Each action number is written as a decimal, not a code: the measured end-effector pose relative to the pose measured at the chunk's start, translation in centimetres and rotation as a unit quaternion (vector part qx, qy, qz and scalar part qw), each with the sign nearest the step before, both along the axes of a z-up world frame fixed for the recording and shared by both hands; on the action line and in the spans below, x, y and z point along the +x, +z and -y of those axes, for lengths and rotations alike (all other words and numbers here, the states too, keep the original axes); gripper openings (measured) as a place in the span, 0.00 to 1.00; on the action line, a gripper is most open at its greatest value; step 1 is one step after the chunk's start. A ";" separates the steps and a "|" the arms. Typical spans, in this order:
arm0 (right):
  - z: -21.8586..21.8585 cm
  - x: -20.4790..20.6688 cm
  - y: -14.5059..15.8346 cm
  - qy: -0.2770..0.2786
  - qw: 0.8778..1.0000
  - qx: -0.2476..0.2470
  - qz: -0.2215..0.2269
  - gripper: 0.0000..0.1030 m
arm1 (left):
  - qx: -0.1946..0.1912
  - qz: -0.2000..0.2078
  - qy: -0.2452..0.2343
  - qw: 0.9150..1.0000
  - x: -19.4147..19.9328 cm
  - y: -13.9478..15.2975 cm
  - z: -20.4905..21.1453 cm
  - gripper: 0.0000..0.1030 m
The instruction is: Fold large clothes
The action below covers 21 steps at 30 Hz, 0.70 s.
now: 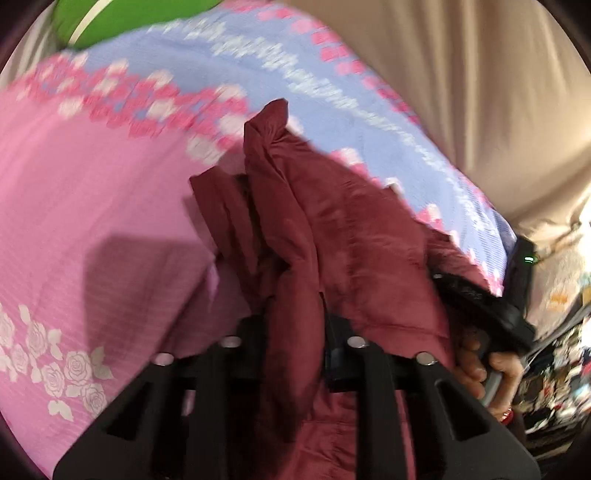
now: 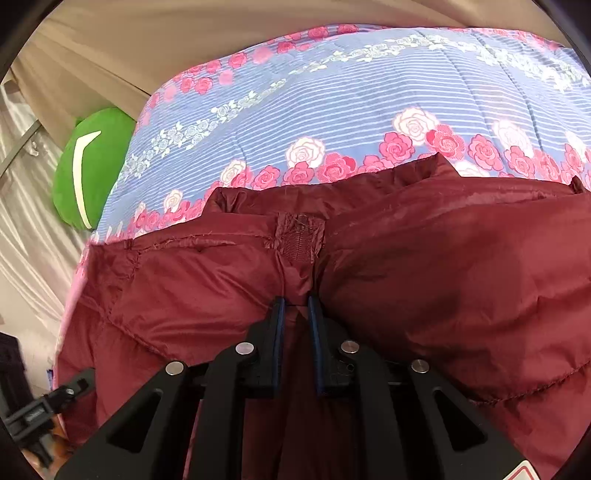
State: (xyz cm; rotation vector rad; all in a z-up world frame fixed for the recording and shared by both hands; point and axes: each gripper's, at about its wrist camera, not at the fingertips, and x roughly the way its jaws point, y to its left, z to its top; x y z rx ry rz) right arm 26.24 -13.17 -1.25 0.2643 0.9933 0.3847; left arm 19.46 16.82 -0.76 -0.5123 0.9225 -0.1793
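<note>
A dark red padded jacket (image 2: 443,266) lies on a bed with a rose-patterned quilt (image 2: 332,92). My right gripper (image 2: 295,302) is shut on a fold of the jacket beside its zipper end (image 2: 300,243). In the left wrist view my left gripper (image 1: 295,325) is shut on a bunched part of the same jacket (image 1: 332,229), which hangs lifted over the pink part of the quilt (image 1: 92,192). The right gripper (image 1: 480,302) and the hand holding it show at the right of that view, partly hidden by the jacket.
A green cushion (image 2: 88,170) lies at the bed's far left corner; it also shows in the left wrist view (image 1: 129,18). A beige curtain (image 1: 480,92) hangs behind the bed. Cluttered items (image 1: 554,369) stand off the bed's right side.
</note>
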 end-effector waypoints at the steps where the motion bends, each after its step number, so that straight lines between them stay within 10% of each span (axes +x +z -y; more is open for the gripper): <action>1: 0.0 -0.1 0.0 0.000 1.000 0.000 0.002 0.12 | -0.004 0.015 -0.008 1.000 -0.2 1.2 0.6 0.14; 10: -0.1 -0.4 -0.1 0.001 1.000 0.000 0.011 0.12 | -0.005 0.142 -0.084 0.986 -2.3 11.0 8.0 0.11; 21: 7.2 -8.9 4.6 0.017 0.999 0.039 0.028 0.18 | -0.021 0.157 -0.139 0.977 -2.0 13.6 13.5 0.10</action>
